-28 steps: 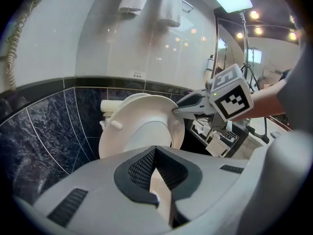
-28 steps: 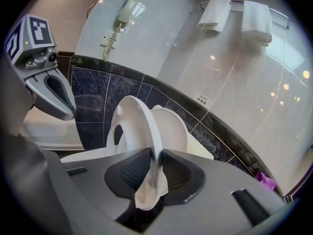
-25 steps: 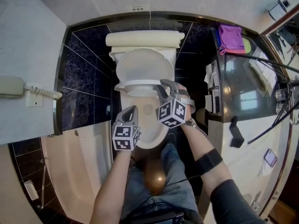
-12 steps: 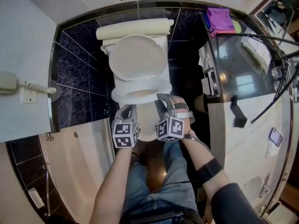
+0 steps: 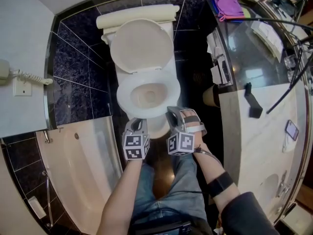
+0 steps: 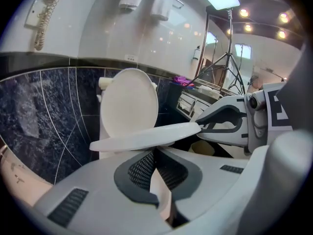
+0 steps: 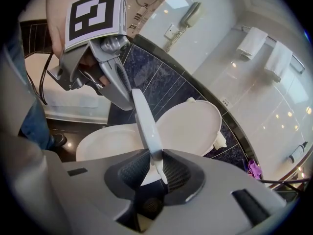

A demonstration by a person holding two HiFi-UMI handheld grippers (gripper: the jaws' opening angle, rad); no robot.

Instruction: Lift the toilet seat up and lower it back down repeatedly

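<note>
Look, the wall phone [image 5: 5,70] is sliced off by the left edge, the purple cloth [image 5: 228,5] clipped up top, and the toilet seat [image 5: 124,98] loses its front behind the left gripper [image 5: 138,122] and right gripper [image 5: 172,111], centre frame.

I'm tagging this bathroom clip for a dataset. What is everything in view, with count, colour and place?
bowl: one, white, centre
toilet seat: one, white, over the bowl
tank: one, cream, behind the bowl
toilet lid: one, white, upright against the tank
telephone: one, cream, wall-mounted, left of the tank
towels: two, white, on a rail
counter: one, pale, right of the bowl
cloth: one, purple, at the counter's far end
bathtub: one, cream, left of the person
left gripper: one, grey, jaws together, empty, at the bowl's front
right gripper: one, grey, clamped on the seat's front edge
</note>
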